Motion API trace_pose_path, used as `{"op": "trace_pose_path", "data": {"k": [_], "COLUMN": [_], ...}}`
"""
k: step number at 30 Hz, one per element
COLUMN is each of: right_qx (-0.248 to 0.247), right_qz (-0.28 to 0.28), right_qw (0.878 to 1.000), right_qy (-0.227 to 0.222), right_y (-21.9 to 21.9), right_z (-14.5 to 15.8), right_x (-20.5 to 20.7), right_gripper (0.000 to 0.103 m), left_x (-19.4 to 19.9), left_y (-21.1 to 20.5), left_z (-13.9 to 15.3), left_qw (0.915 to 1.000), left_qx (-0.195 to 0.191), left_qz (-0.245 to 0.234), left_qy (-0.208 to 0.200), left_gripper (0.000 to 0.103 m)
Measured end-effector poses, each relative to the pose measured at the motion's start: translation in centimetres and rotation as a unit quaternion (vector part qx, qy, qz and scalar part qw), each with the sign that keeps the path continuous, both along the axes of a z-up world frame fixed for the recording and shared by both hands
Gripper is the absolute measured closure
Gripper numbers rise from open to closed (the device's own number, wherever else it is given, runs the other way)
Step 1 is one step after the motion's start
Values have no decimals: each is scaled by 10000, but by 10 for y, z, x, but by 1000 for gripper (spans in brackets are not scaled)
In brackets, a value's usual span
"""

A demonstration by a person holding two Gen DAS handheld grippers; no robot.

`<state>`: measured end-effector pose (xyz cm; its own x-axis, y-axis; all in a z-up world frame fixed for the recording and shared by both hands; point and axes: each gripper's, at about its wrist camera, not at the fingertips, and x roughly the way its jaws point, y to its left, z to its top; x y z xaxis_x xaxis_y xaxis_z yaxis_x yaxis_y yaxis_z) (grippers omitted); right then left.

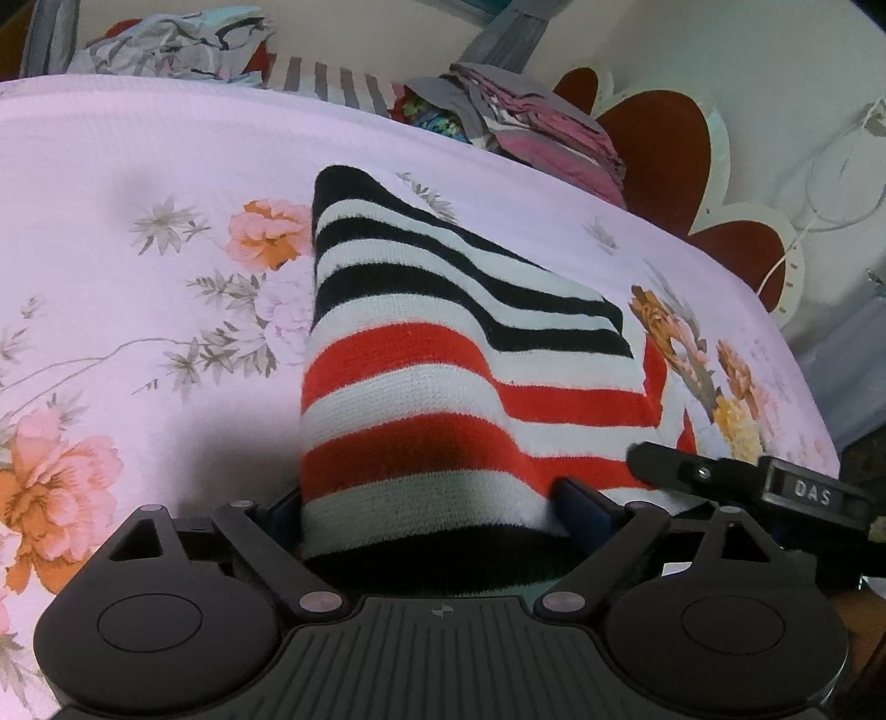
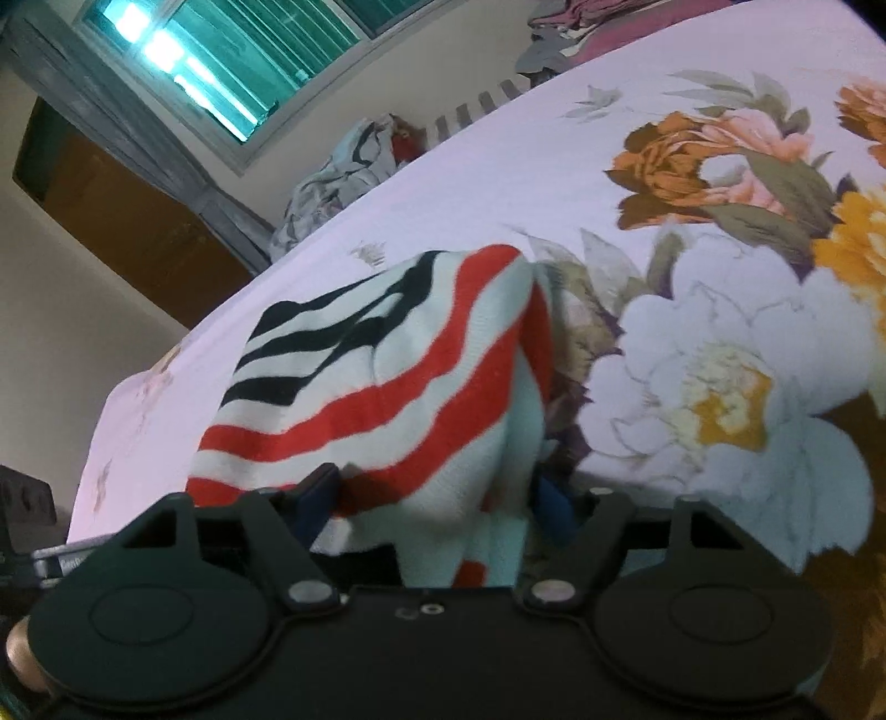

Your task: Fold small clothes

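Note:
A small knitted garment (image 1: pixel 443 354) with red, white and black stripes lies on the floral bed sheet (image 1: pixel 138 183). My left gripper (image 1: pixel 432 515) is shut on its near hem, the cloth bunched between the blue pads. The garment also shows in the right wrist view (image 2: pixel 387 376), lifted and draped. My right gripper (image 2: pixel 437 504) is shut on another edge of it. The right gripper's black finger (image 1: pixel 720 476) shows at the garment's right edge in the left wrist view.
A stack of folded clothes (image 1: pixel 531 116) sits at the bed's far edge. A crumpled pile of clothes (image 1: pixel 177 44) lies far left, also in the right wrist view (image 2: pixel 343 171). A red and cream headboard (image 1: pixel 664 144) stands at the right. A window (image 2: pixel 232 61) is behind.

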<state>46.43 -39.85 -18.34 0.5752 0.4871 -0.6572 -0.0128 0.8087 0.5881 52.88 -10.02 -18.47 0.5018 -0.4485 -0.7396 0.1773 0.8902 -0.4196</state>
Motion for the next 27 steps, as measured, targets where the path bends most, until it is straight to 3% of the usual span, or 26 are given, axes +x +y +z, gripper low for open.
{"op": "trace_pose_path", "data": {"k": [7, 12, 15, 18, 27], "right_qx": [138, 156, 362, 513, 373], "right_qz": [20, 107, 249, 272, 169], "right_qw": [9999, 9998, 9989, 9981, 9991], "right_qy": [-22, -5, 131, 188, 65], "right_y": [-6, -7, -14, -18, -7], "right_z": [-2, 0, -5, -8, -1], "right_x": [-2, -4, -6, -6, -9], "right_gripper": [56, 58, 51, 50, 66], "left_x": [0, -1, 0, 0, -5], "left_y": [-1, 9, 19, 15, 6], "left_z": [0, 2, 1, -1, 6], "left_qw": [10000, 9998, 9993, 9993, 9999], "left_qx": [6, -102, -308, -319, -71], "left_qz": [-41, -173, -206, -153, -76], "left_qy": [-83, -90, 106, 114, -62], "left_gripper": [14, 24, 25, 25, 37]}}
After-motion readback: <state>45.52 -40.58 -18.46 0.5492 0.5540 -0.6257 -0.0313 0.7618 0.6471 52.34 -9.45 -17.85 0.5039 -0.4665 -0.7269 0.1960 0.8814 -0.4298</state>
